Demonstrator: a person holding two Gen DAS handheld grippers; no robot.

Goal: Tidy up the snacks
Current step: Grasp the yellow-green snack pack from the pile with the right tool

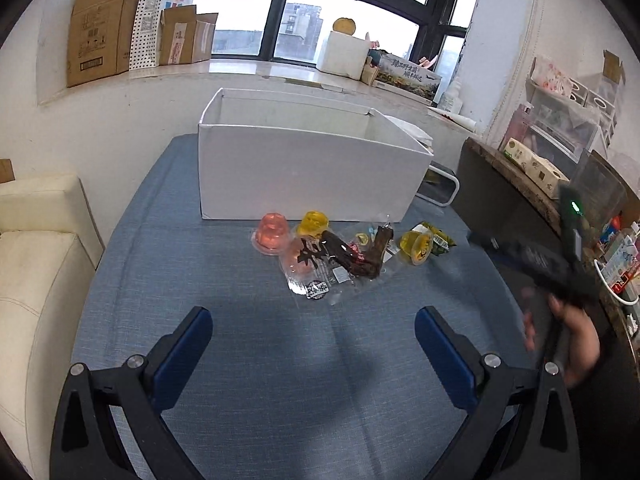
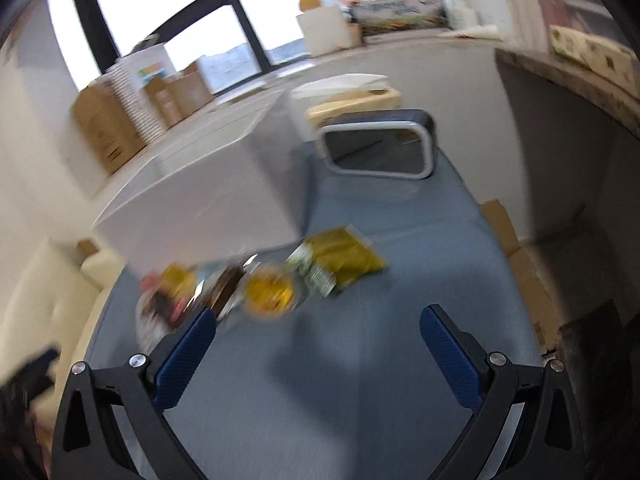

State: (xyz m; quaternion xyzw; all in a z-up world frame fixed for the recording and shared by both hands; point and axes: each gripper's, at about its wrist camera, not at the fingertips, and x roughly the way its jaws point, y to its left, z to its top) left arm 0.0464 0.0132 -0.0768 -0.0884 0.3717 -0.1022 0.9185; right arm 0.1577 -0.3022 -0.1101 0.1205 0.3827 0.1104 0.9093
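From the left wrist view, the left gripper point(image 1: 313, 354) hung above the blue table point(image 1: 240, 280), its fingers point(image 1: 182, 356) spread wide and empty. Ahead lay the snacks: a pink jelly cup point(image 1: 273, 231), a yellow jelly cup point(image 1: 314, 224), clear meat packets point(image 1: 340, 260) and another yellow cup point(image 1: 416, 247), just before a white box point(image 1: 304, 172). At the right a hand point(image 1: 576, 336) held the blurred right gripper point(image 1: 540, 256).

From the right wrist view, badly blurred, the right gripper point(image 2: 318, 356) also stood open and empty, tilted over the table. A green-yellow packet point(image 2: 340, 260) lay ahead, the box to the left.
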